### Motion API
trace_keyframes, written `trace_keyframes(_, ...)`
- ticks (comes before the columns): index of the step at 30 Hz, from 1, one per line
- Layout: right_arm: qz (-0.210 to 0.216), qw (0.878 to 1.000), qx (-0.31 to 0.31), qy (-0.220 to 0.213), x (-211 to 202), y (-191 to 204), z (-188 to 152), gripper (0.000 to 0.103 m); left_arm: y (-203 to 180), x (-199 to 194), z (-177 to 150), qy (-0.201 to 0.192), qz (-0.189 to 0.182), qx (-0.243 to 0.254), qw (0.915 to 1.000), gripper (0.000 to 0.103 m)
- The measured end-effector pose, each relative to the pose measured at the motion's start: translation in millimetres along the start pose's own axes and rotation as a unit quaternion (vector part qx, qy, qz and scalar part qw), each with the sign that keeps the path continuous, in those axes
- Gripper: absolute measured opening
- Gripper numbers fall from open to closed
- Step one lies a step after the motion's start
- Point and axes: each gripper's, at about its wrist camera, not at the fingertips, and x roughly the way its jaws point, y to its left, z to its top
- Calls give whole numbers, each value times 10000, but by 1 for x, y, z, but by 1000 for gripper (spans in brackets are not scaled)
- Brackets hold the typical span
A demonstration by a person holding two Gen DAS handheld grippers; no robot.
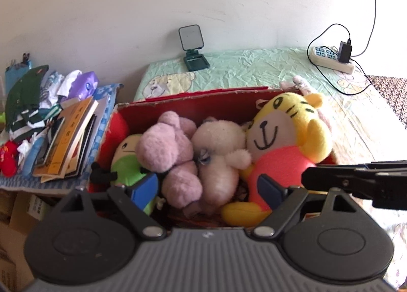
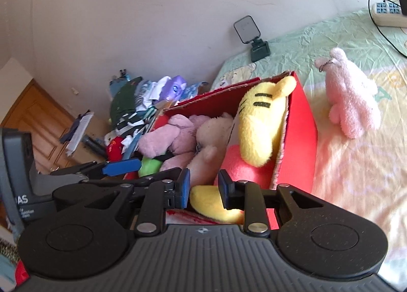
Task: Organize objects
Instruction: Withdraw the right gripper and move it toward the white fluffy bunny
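A red cardboard box [image 1: 178,103] stands on the bed, packed with plush toys: a green one [image 1: 126,162], a purple one [image 1: 165,149], a white one [image 1: 218,147] and a yellow tiger in a pink shirt [image 1: 287,134]. My left gripper [image 1: 206,190] hovers over the box's near side, open wide, with the purple and white toys below the gap and not pinched. My right gripper [image 2: 204,189] is at the box's near right corner, its blue pads slightly apart with nothing between them. A pink plush [image 2: 351,103] lies on the sheet to the right of the box.
A dark phone stand [image 1: 193,47] and a power strip with charger and cables [image 1: 330,59] sit at the back of the bed by the wall. Left of the box is a heap of books and clothes [image 1: 63,139]. A wooden door [image 2: 38,119] shows far left.
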Motion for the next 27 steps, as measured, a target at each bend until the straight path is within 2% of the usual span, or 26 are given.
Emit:
trace_keyframes(5,25,9999,-134,-55,-30,-15,0,28,-27,-20,-1,-187,90,-13,9998,88)
trace_keyframes(10,-182,9996,-184,-69,-56,-40,-1,28,-61,-35,-1,-322,29,79,9994,88)
trace_keyframes(20,-679,9977,52,60,-96,-107,-12,28,-145,-59,-4,-668,-803,399,9937,88)
trace_keyframes(27,-1113,9937,105,66,-109,-152,-8,28,-198,-28,-15,-438,-1489,479,9867,88)
